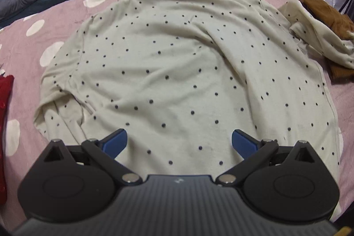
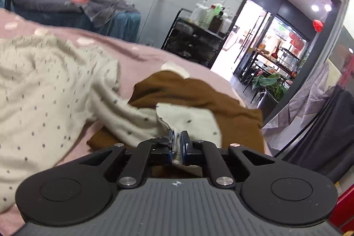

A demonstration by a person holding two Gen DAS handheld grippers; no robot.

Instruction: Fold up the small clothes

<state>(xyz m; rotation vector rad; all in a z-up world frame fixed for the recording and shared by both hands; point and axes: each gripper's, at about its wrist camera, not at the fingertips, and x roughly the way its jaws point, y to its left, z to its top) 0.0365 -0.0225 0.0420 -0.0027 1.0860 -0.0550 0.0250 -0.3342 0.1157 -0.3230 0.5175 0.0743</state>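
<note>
The cream dotted shirt [image 1: 177, 63] lies spread across the middle of the left wrist view on the pink spotted bedsheet [image 1: 66, 12], its body fairly flat but creased, one sleeve bunched at lower left. At the far left edge of that view a red garment [image 1: 5, 103] sits just beside the shirt's sleeve. At upper right the shirt's other sleeve [image 1: 314, 37] trails over a brown garment [image 1: 327, 12].

Risks, as I judge them: the right gripper [image 2: 176, 138] has the sleeve cuff [image 2: 188, 118] pinched only at its edge, so a quick pull could slip the cuff free. The sleeve lies directly on the brown garment, and dragging it across could pull that piece along or tangle the two. With nothing pinning the shirt's body, tugging the sleeve inward may shift the whole shirt and deepen the diagonal wrinkle running through its middle, spoiling the fold.

The left gripper [image 1: 179, 143] is tilted steeply down over the near hem at the bottom of its view, blue pads spread wide, gripping nothing; whether the pads graze the cloth I cannot tell. In the right wrist view, the right gripper is angled shallowly downward, jaws clenched on the ribbed cuff, which shows between the pads at lower centre, the sleeve stretching off to the left toward the shirt body.
</note>
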